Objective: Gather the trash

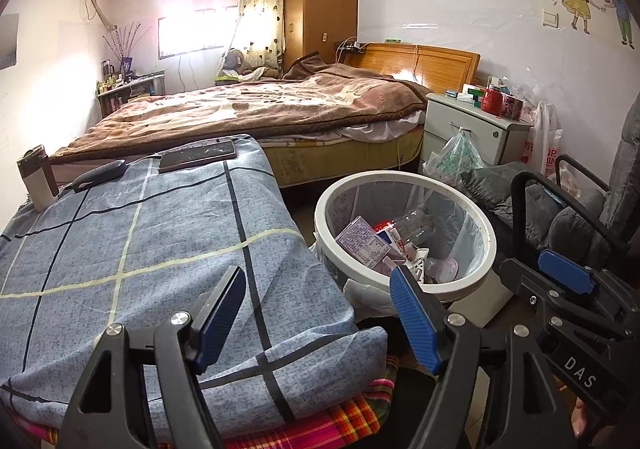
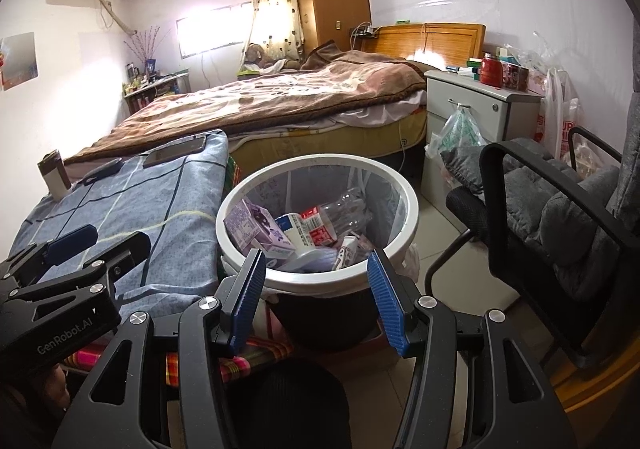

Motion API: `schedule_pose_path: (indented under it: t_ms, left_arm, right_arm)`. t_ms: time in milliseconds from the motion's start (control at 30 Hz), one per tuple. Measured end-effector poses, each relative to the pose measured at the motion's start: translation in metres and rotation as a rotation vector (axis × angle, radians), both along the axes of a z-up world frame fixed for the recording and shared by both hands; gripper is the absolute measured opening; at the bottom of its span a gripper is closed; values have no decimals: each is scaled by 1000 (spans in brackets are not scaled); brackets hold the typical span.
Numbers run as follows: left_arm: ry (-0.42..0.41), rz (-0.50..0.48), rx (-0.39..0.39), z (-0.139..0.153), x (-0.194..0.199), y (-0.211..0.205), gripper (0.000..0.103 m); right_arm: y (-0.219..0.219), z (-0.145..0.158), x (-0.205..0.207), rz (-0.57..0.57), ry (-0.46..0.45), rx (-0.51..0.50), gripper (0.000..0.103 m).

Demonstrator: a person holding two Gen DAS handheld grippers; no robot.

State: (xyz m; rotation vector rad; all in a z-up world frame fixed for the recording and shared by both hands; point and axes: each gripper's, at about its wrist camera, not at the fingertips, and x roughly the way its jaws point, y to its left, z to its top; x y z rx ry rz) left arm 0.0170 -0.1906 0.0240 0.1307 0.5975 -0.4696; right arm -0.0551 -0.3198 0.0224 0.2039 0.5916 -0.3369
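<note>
A white-rimmed trash bin [image 2: 408, 205] with a clear liner stands on the floor beside a low table covered in a blue checked cloth [image 1: 140, 233]. Inside lie a purple carton [image 2: 256, 227], a red-and-white carton [image 2: 316, 229] and a clear plastic bottle [image 2: 348, 209]. My right gripper [image 2: 316, 269] hangs open over the bin's near rim, nothing between its blue pads. My left gripper [image 1: 320, 285] is open above the table's right corner, empty, with the bin [image 1: 490, 233] to its right. Each gripper shows at the edge of the other's view.
On the cloth lie a phone [image 1: 198, 155], a dark case [image 1: 100, 175] and a brown-and-white cup [image 1: 38, 177]. A bed [image 1: 248, 105] stands behind, a white nightstand [image 1: 476, 129] with plastic bags at the right, and a black-framed grey chair [image 2: 560, 209] right of the bin.
</note>
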Motion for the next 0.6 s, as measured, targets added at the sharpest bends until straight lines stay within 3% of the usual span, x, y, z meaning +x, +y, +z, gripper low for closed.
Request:
schedule_pose_path:
  t_ms: [600]
  left_arm:
    - [-9, 8, 0, 0, -1, -1, 76]
  right_arm:
    - [-1, 0, -1, -7, 0, 0, 55]
